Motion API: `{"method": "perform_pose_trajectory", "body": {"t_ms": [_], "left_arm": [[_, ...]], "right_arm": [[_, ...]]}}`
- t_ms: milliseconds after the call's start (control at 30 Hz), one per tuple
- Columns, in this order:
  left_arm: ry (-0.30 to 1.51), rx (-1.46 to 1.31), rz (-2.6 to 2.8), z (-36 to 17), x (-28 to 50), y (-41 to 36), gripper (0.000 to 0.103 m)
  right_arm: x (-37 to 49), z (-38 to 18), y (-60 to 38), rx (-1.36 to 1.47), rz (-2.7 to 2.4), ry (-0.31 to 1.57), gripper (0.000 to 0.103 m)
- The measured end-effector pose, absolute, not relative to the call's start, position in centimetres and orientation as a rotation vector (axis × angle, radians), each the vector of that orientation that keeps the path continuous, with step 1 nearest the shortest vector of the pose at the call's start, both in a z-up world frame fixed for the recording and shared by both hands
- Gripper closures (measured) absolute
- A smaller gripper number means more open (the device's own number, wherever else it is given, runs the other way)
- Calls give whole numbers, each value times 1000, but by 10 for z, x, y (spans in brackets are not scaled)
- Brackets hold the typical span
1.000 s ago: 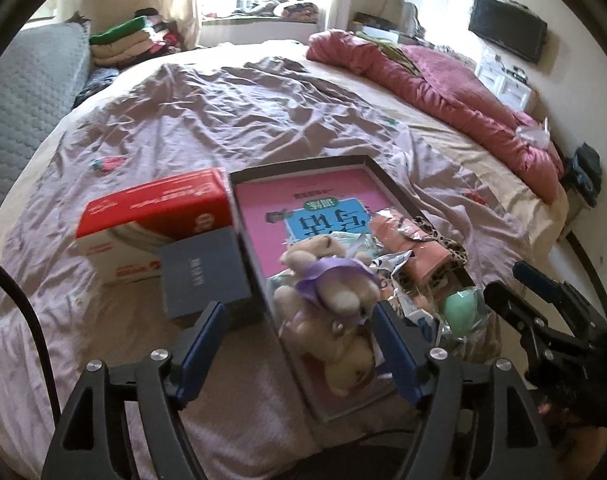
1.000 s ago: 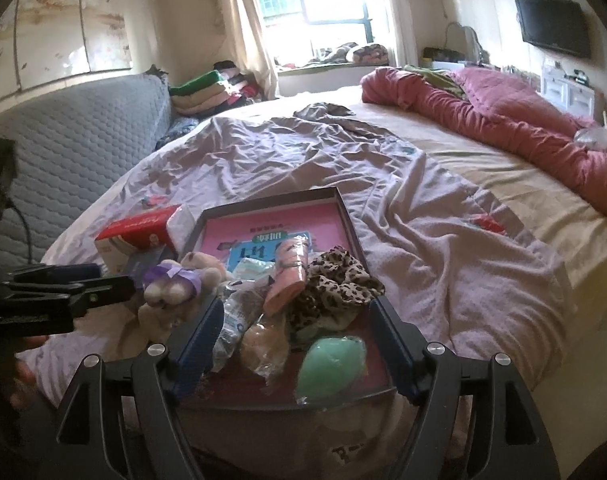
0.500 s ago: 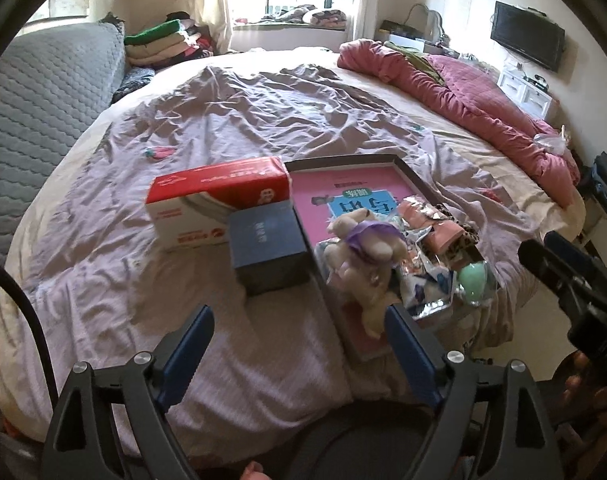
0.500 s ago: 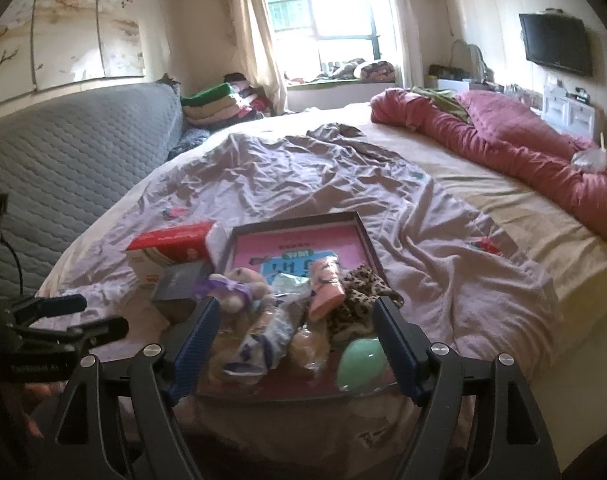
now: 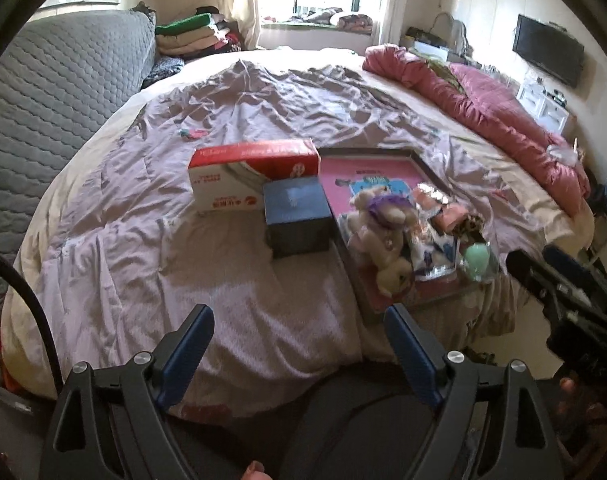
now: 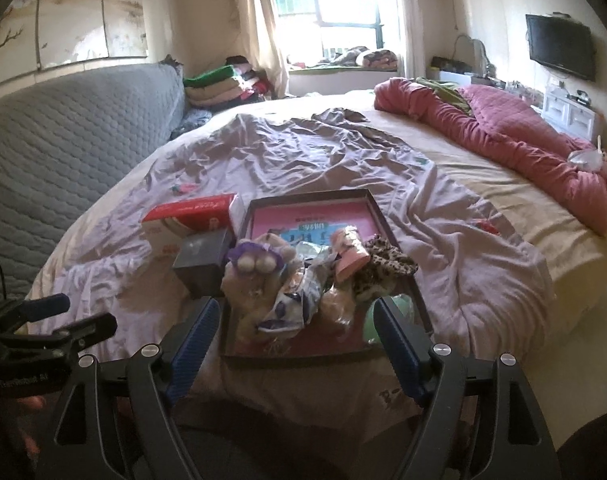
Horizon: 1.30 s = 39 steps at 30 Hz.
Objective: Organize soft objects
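A dark-rimmed tray [image 5: 417, 157] [image 6: 309, 198] with a pink book inside lies on the bed's near edge. In it sit a beige plush toy with a purple bow [image 5: 383, 220] [image 6: 255, 268], a plastic-wrapped packet [image 6: 303, 296], a pink item [image 6: 349, 256], a leopard-print cloth [image 6: 383, 266] and a mint green ball [image 5: 476, 258]. My left gripper [image 5: 299, 328] is open and empty, held back over the bed's front edge. My right gripper [image 6: 295, 320] is open and empty, just short of the tray's near side.
A red and white box [image 5: 251, 172] [image 6: 187, 216] and a dark blue box [image 5: 297, 216] [image 6: 203, 256] lie left of the tray. A rumpled mauve sheet [image 5: 263, 100] covers the bed. A red quilt [image 6: 503, 136] lies at far right, a grey quilted headboard [image 5: 43, 92] on the left.
Both grippers have pulled back from the tray toward the bed's near edge. The plush toy stays in the tray. Both stay open.
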State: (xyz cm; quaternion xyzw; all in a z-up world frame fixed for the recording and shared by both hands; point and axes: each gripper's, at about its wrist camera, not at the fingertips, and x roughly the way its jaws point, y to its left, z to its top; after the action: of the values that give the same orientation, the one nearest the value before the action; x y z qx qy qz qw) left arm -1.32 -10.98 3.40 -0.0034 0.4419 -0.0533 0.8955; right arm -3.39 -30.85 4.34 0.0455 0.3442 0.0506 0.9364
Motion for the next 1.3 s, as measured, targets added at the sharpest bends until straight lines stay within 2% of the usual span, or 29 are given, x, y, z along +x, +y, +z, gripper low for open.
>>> {"method": "perform_pose_trajectory", "body": {"t_ms": [1300], "left_arm": [[949,-4,-60,14,-15,-110,16]], "right_arm": [[-50,23,-294,88,99,754,22]]}}
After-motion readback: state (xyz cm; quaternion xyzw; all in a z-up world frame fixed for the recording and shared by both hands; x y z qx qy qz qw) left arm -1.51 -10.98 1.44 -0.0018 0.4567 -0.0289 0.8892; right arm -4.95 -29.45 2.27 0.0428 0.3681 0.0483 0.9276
